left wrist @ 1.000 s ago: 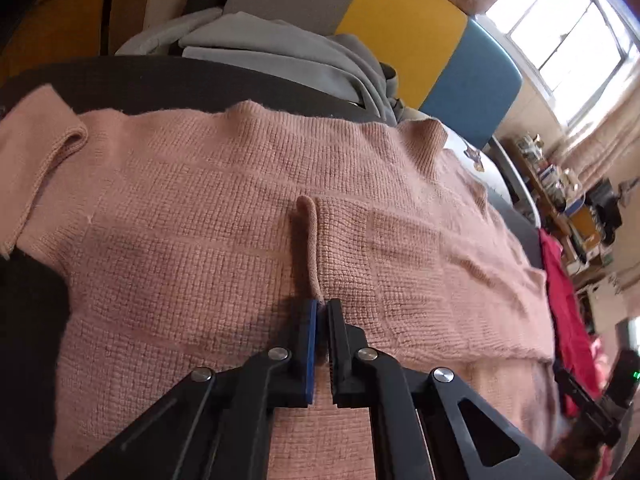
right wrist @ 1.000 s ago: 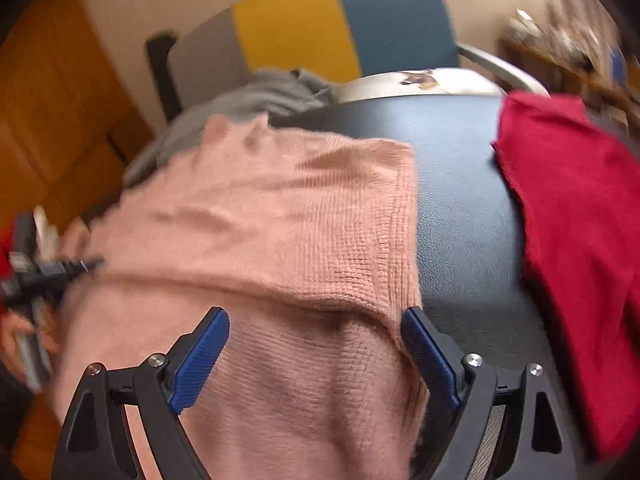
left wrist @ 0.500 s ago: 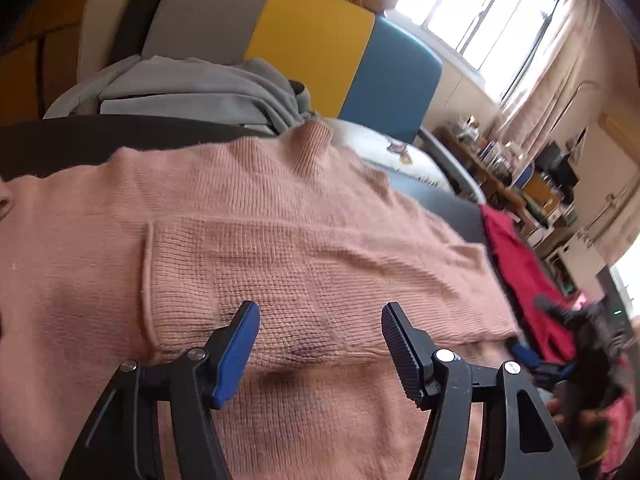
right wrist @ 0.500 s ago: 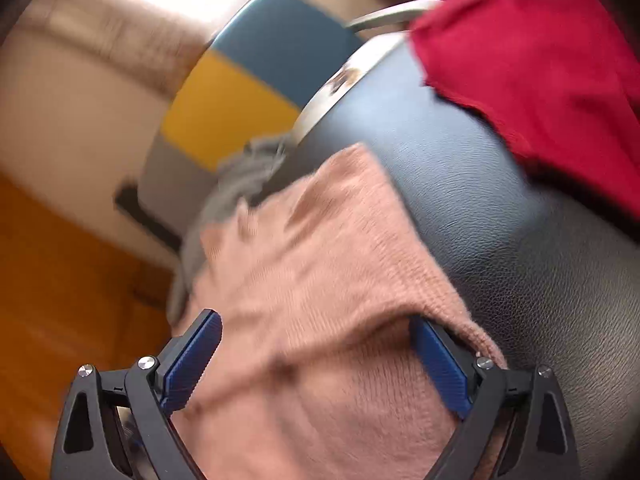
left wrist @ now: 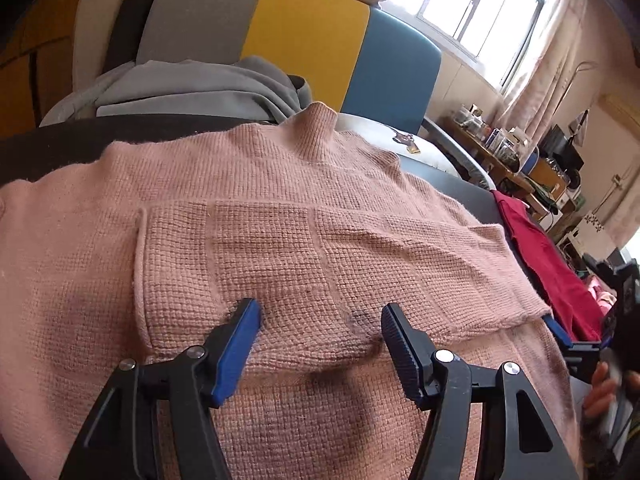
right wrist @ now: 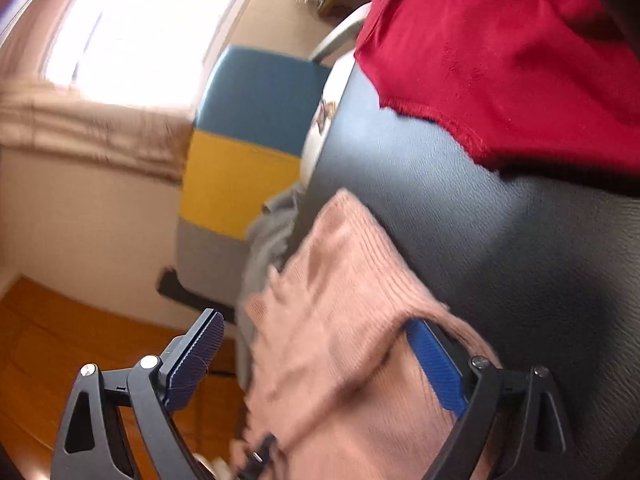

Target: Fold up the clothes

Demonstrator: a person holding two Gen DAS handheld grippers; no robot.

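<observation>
One pink sweater (left wrist: 280,240) lies on the dark tabletop (right wrist: 500,240), one red garment (right wrist: 520,48) right. Left gripper (left wrist: 320,320) and right gripper (right wrist: 316,344) both spread over it.

A dusty-pink sweater (left wrist: 280,248), knitted in a grid of squares, is lying across a dark grey surface (right wrist: 500,240), beside a crimson garment (right wrist: 520,52) and a pale grey hoodie (left wrist: 192,88); a chair (left wrist: 304,44) is showing grey, yellow and blue panels.
</observation>
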